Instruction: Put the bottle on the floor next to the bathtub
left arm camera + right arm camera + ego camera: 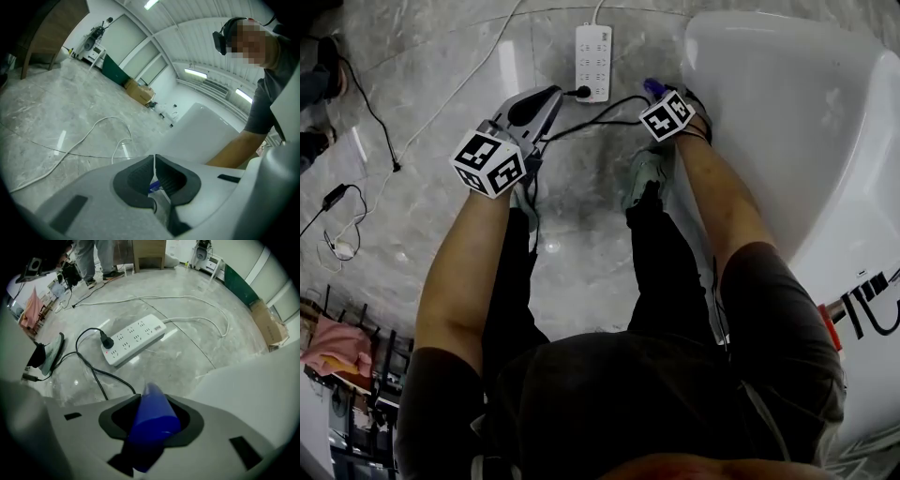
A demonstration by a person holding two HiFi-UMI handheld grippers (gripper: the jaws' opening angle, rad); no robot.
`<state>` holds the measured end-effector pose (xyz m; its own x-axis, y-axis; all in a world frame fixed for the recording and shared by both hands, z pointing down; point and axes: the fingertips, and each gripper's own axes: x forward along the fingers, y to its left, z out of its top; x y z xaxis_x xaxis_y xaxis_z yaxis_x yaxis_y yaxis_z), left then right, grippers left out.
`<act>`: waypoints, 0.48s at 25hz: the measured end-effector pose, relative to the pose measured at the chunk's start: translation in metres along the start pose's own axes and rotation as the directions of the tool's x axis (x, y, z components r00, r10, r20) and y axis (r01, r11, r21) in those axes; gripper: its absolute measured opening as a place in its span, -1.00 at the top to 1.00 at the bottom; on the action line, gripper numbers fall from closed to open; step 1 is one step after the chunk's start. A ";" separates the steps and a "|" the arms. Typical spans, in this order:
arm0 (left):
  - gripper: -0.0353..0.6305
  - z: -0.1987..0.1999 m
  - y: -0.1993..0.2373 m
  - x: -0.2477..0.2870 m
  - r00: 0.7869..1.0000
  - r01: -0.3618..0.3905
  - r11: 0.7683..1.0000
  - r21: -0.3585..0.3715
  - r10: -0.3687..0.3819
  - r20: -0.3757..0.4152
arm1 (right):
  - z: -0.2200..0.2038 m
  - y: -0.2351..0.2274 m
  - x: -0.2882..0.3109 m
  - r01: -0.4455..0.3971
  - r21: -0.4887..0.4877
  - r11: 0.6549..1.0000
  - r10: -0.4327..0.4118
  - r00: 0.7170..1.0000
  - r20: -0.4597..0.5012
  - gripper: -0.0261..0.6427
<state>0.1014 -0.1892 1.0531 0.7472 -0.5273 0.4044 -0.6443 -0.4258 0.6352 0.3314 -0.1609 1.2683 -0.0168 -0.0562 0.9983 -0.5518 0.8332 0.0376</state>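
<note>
Bottle (152,423) — tip fwd along R gripper (153,400)

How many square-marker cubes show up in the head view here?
2. The left cube sits on the left tongs, over the floor near the power strip. The right cube rides the right tongs, beside the bathtub. None seems hidden.

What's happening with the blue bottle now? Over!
Right hand-held gripper shut on blue bottle, above floor beside bathtub. Left hand-held gripper shut, empty. Power strip, cable ahead.
</note>
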 end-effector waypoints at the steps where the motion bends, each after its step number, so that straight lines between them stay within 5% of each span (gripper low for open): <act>1: 0.85 0.001 0.002 0.001 1.000 0.002 1.000 -0.001 -0.002 0.000 | 0.001 0.000 0.002 0.003 -0.001 1.000 -0.003 1.000 -0.005 0.51; 8: 0.85 0.004 0.015 0.002 1.000 -0.016 1.000 -0.013 0.016 0.017 | 0.005 0.006 0.011 0.011 -0.043 0.999 -0.011 1.000 -0.002 0.49; 12: 0.85 0.012 0.007 -0.001 1.000 -0.009 1.000 -0.015 0.009 0.018 | 0.009 0.006 -0.001 -0.012 -0.035 0.999 0.011 1.000 -0.014 0.20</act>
<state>0.0940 -0.2005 1.0493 0.7380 -0.5448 0.3983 -0.6487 -0.4102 0.6410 0.3206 -0.1607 1.2676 -0.0109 -0.0392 0.9992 -0.5224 0.8523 0.0277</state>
